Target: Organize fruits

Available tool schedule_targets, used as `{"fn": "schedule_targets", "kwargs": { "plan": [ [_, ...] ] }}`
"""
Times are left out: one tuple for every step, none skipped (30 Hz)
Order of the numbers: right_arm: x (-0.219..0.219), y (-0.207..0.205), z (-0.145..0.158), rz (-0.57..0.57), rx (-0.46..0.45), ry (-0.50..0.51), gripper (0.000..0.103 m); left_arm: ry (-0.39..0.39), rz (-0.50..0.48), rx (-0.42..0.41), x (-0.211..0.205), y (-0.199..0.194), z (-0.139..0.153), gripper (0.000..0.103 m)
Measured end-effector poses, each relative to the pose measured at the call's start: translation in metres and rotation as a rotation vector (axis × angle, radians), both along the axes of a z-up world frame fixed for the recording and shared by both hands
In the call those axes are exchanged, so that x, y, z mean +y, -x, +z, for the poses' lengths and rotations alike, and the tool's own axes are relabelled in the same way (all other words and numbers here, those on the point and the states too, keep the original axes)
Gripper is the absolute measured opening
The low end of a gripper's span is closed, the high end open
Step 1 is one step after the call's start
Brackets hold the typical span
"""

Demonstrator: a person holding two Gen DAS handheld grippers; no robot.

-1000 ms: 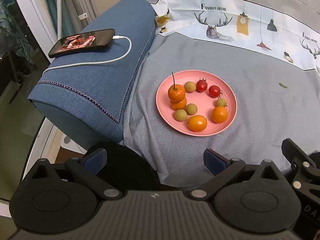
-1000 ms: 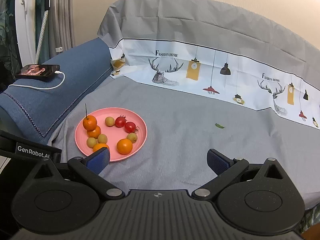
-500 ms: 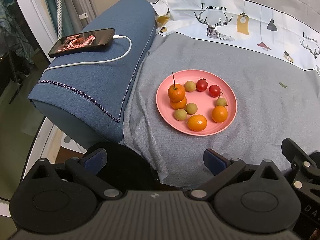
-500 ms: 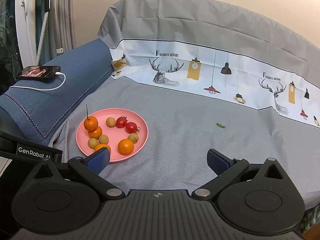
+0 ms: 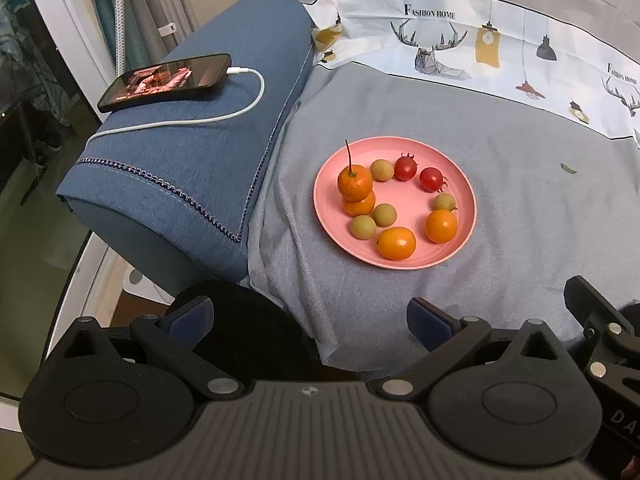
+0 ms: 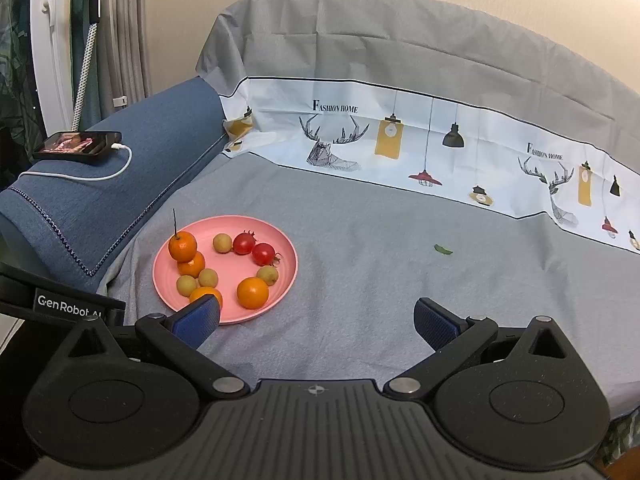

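A pink plate (image 5: 464, 220) lies on the grey cloth and also shows in the right wrist view (image 6: 288, 276). It holds several oranges, one with a stem (image 5: 354, 182) resting on another, two red tomatoes (image 5: 405, 167) and several small yellow-green fruits (image 5: 381, 169). My left gripper (image 5: 310, 316) is open and empty, near the cloth's front edge, short of the plate. My right gripper (image 6: 318, 318) is open and empty, low over the cloth just right of the plate; its left finger hides part of one orange (image 6: 202, 292).
A blue cushioned armrest (image 5: 192, 152) rises left of the plate, with a phone (image 5: 166, 80) and white cable (image 5: 180, 122) on it. A small green leaf (image 6: 443, 249) lies on the cloth to the right. A printed cloth band runs along the back.
The right gripper has drifted slightly left and forward toward the plate. The left gripper has barely moved. Both stay open.
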State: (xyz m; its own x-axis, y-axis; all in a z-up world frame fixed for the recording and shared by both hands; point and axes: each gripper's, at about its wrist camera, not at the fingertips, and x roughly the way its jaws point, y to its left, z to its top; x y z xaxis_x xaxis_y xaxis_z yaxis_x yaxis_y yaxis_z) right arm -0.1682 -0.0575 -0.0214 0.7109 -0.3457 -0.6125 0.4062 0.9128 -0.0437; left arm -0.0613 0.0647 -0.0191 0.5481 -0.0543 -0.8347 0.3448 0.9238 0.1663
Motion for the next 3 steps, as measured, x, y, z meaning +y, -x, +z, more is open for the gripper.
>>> {"fn": "schedule_targets", "kwargs": {
  "plan": [
    [0.0003, -0.0001, -0.0003, 0.001, 0.001, -0.002, 0.102, 0.0, 0.002, -0.001, 0.0004, 0.0, 0.0, 0.103],
    [0.0009, -0.0006, -0.001, 0.001, 0.001, -0.003, 0.102, 0.0, 0.004, -0.001, 0.0004, -0.0002, 0.0001, 0.103],
    [0.0007, -0.0011, -0.0015, 0.002, 0.002, -0.005, 0.102, -0.001, 0.003, -0.001, 0.0001, -0.0006, -0.0001, 0.103]
  ]
}}
